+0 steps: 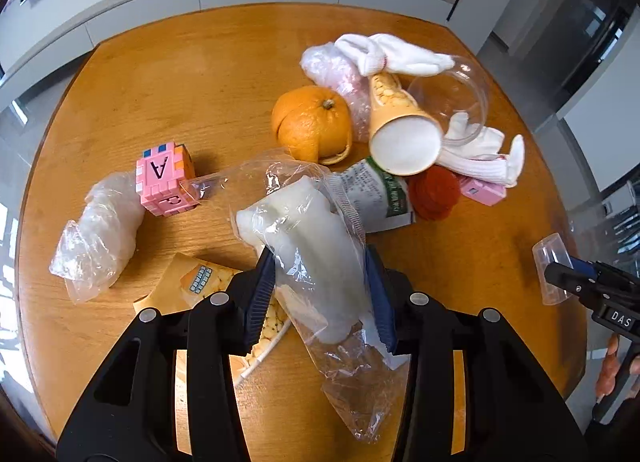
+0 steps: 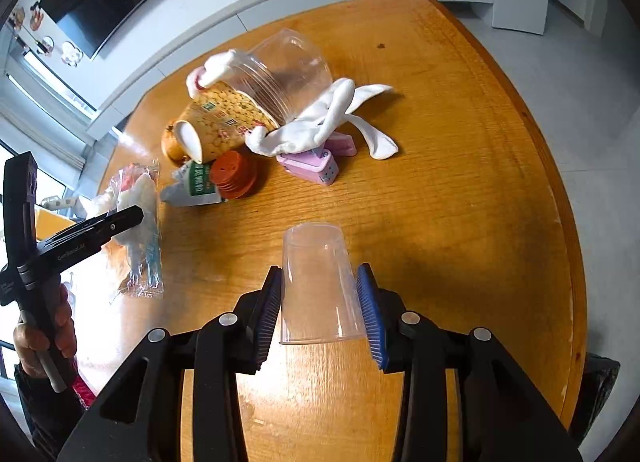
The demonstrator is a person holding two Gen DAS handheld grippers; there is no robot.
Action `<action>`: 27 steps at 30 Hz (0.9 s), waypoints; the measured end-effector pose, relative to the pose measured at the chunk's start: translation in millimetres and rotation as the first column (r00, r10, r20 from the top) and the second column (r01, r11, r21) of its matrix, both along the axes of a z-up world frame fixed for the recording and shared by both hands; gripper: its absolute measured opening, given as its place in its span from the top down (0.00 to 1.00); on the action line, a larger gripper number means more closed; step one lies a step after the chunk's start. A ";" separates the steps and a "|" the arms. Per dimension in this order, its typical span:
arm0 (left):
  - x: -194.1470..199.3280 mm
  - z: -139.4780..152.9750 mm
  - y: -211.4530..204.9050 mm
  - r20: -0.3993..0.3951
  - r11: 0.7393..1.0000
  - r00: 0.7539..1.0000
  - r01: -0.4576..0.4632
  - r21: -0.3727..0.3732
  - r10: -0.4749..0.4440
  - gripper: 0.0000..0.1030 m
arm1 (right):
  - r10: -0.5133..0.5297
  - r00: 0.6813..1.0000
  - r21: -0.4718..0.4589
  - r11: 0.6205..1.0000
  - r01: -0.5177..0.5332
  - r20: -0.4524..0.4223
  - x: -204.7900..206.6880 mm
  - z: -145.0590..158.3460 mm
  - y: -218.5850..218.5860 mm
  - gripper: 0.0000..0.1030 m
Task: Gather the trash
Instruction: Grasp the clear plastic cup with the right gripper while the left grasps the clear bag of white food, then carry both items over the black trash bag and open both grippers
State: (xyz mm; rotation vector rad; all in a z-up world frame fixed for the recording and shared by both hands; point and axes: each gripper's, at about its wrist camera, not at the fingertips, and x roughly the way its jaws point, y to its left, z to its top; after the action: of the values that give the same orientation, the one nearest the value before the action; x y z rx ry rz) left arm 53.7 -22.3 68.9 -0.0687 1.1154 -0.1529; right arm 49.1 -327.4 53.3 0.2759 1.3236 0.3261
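Crinkly clear bag (image 1: 320, 262) pinched; smooth tapered plastic cup (image 2: 318, 286) clamped.

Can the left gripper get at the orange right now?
Probably not yet. The left gripper is shut on a clear plastic bag with white contents, which fills its jaws and hangs between them and the orange. The table around the orange's near side is otherwise open.
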 end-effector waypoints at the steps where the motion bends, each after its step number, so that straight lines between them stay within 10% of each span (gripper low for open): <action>1: -5.2 7.1 -4.9 0.017 1.000 1.000 0.013 0.003 -0.013 0.58 | -0.004 1.000 0.004 1.000 0.004 0.006 -1.0 3.4 -0.6 0.61; 12: -66.1 45.4 -150.0 0.114 0.952 0.946 0.305 0.010 -0.304 0.58 | -0.203 0.976 0.046 0.979 0.200 0.076 -90.0 42.9 -85.4 0.61; 27: -181.1 4.7 -448.0 0.051 0.623 0.622 0.782 0.009 -0.781 0.56 | -0.682 0.731 -0.106 0.726 0.679 0.005 -296.5 21.5 -294.0 0.61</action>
State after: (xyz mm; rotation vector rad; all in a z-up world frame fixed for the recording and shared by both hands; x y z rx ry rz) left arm -127.3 -470.2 73.7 0.4298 1.0271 -0.9565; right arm -247.3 -621.4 74.9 0.6636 1.1748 -0.3799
